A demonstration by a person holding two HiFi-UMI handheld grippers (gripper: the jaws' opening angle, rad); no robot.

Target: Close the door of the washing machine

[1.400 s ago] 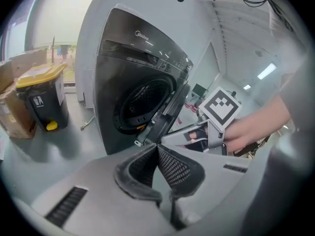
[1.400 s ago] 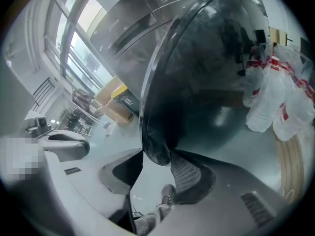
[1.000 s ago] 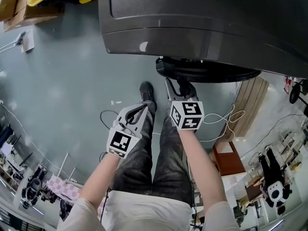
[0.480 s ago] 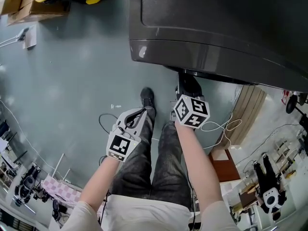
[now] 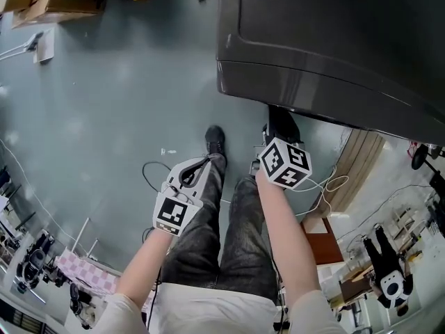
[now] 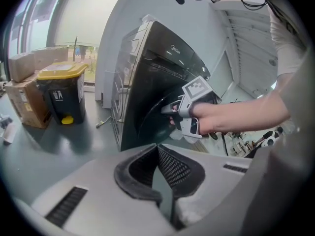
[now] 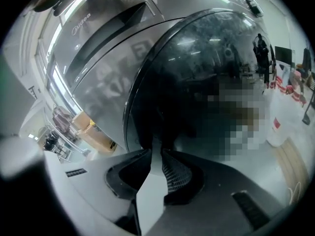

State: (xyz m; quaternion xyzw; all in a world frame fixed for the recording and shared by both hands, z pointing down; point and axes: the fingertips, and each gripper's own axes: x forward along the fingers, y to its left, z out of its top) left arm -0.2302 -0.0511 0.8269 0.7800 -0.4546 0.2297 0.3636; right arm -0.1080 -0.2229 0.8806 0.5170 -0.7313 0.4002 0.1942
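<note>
Door (image 7: 197, 82) of the washing machine (image 5: 334, 40) has swung in: a second ago its dark round edge jutted out below the machine's front in the head view, and now that edge is gone and only the cabinet's lip shows at 12 to 2 o'clock. In the right gripper view the glass and its ring look flush with the front panel, so the closing is probably done or all but done, though no view shows whether the latch has caught. Over the same second the right gripper (image 7: 156, 151) has just been closing its jaws, which now stand at a slim slot with nothing pinched between them. The door fills that gripper's view from 12 to 3 o'clock of the tips, just beyond them; I cannot tell whether they touch it. The left gripper (image 6: 157, 146) has its tips drawn together and holds nothing. From it the door lies at about 12 o'clock, well apart, with the right gripper at the door's 3 o'clock side.
</note>
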